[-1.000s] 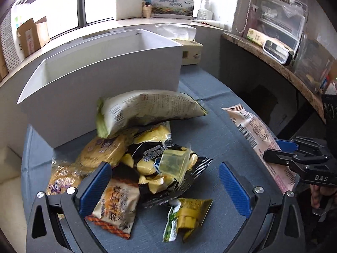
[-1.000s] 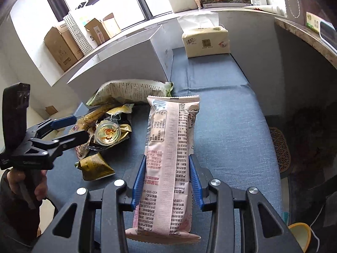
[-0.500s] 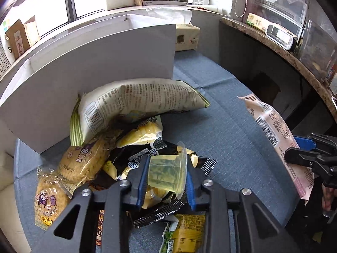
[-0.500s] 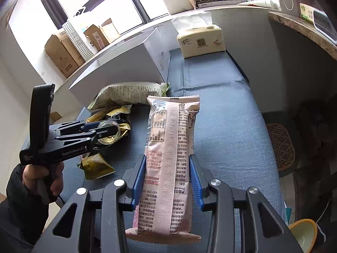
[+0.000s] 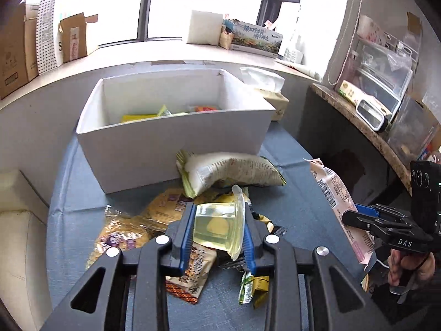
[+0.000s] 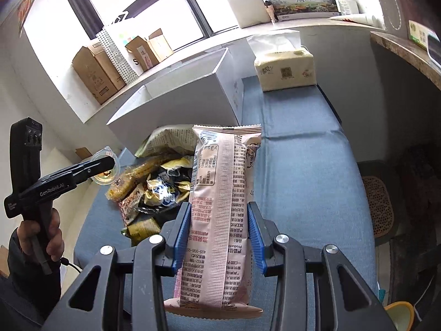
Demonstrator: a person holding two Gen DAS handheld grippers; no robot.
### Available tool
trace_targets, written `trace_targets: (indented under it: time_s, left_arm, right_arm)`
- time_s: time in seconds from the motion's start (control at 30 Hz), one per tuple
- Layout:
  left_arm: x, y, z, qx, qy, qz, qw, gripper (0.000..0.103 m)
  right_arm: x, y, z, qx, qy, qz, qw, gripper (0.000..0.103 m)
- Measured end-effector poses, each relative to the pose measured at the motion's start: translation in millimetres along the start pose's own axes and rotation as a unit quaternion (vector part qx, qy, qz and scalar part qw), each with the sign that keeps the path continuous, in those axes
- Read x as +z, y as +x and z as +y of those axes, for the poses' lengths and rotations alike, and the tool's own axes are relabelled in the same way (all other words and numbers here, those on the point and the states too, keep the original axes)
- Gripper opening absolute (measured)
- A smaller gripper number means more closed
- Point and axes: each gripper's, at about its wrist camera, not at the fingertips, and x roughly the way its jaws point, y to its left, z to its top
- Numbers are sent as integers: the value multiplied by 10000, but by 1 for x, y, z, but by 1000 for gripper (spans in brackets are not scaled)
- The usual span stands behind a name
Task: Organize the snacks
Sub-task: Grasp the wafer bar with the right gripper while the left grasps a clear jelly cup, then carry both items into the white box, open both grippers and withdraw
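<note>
My left gripper (image 5: 217,237) is shut on a clear jelly cup (image 5: 217,224) with a yellowish filling, held up above the snack pile (image 5: 154,220). In the right wrist view the same cup (image 6: 106,172) shows at the left gripper's tip. My right gripper (image 6: 217,237) is shut on a long pink snack packet (image 6: 217,207), also visible at the right of the left wrist view (image 5: 335,193). A white box (image 5: 176,127) stands behind the pile with a few yellow and orange packets inside. A pale green-edged bag (image 5: 228,171) leans against the box's front.
A tissue pack (image 6: 285,69) sits behind the box on the blue cloth (image 6: 303,165). Cardboard boxes (image 6: 102,74) line the window sill. A stone shelf (image 5: 358,118) with containers runs along the right. A person's hand (image 6: 49,234) grips the left tool.
My left gripper closed on the jelly cup in the pile and lifted it, so the box's inside now shows. The right gripper kept its hold on the pink packet.
</note>
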Motion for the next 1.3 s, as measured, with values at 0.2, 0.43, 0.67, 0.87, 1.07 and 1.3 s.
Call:
trace_targets:
  time_s: [0.2, 0.43, 0.67, 0.87, 1.07, 1.3]
  left_arm:
    - [37, -23, 29, 161, -141, -430, 9988, 34]
    - [104, -13, 57, 349, -112, -741, 9966, 34]
    - [158, 28, 77, 657, -114, -674, 9955, 34]
    - [176, 59, 87, 851, -58, -511, 9950, 34]
    - [175, 77, 94, 842, -167, -314, 9958, 103]
    - [166, 81, 94, 937, -152, -220, 9952, 103]
  right_arm:
    - [54, 3, 40, 234, -513, -382, 9977, 43]
    - [137, 29, 81, 324, -989, -620, 9926, 43]
    - [206, 86, 79, 174, -771, -366, 9962, 44]
    - [242, 114, 71, -138, -701, -452, 9964, 44]
    - [247, 138, 56, -345, -541, -419, 9971, 69]
    - [234, 131, 52, -477, -661, -470, 9956, 98]
